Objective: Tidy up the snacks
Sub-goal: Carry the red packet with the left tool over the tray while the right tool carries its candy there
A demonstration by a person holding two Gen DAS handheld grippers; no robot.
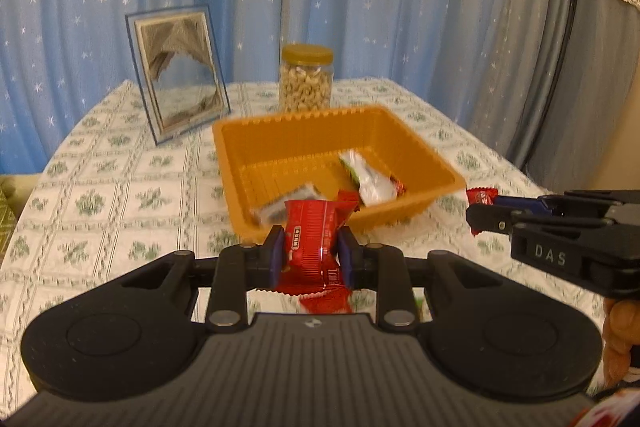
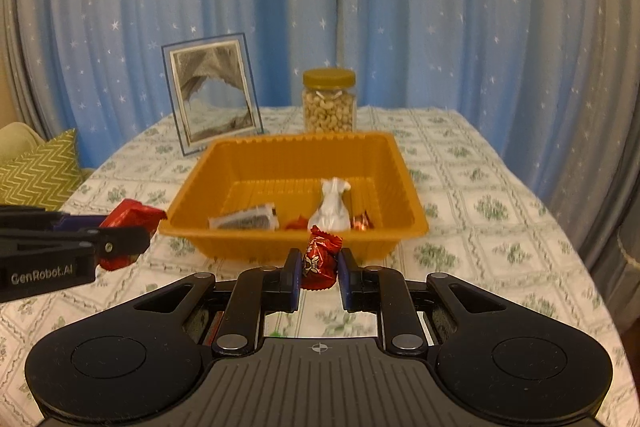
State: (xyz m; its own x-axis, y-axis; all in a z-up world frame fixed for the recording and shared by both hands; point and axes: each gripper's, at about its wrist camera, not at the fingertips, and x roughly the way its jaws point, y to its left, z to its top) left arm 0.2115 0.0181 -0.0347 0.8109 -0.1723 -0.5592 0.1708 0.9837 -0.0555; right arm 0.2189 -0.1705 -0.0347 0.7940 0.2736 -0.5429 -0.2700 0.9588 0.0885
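An orange plastic tray point(image 1: 256, 135) point(image 2: 404, 163) sits mid-table holding a few snacks: a white packet point(image 2: 331, 205), a grey-and-white packet point(image 2: 245, 218) and small red candies point(image 2: 362, 221). My left gripper point(image 1: 311, 249) is shut on a red snack packet point(image 1: 310, 235), held just before the tray's near edge; it also shows in the right wrist view point(image 2: 128, 223). My right gripper point(image 2: 319, 267) is shut on a small red wrapped candy point(image 2: 320, 257), also before the tray's near rim; it shows at the right in the left wrist view point(image 1: 482, 195).
A jar of cashews with a yellow lid point(image 1: 306, 79) point(image 2: 329, 101) and a framed picture point(image 1: 178, 75) point(image 2: 214, 93) stand behind the tray. The table has a floral checked cloth point(image 1: 120, 195). Blue starry curtains hang behind. A green zigzag cushion point(image 2: 44, 169) lies left.
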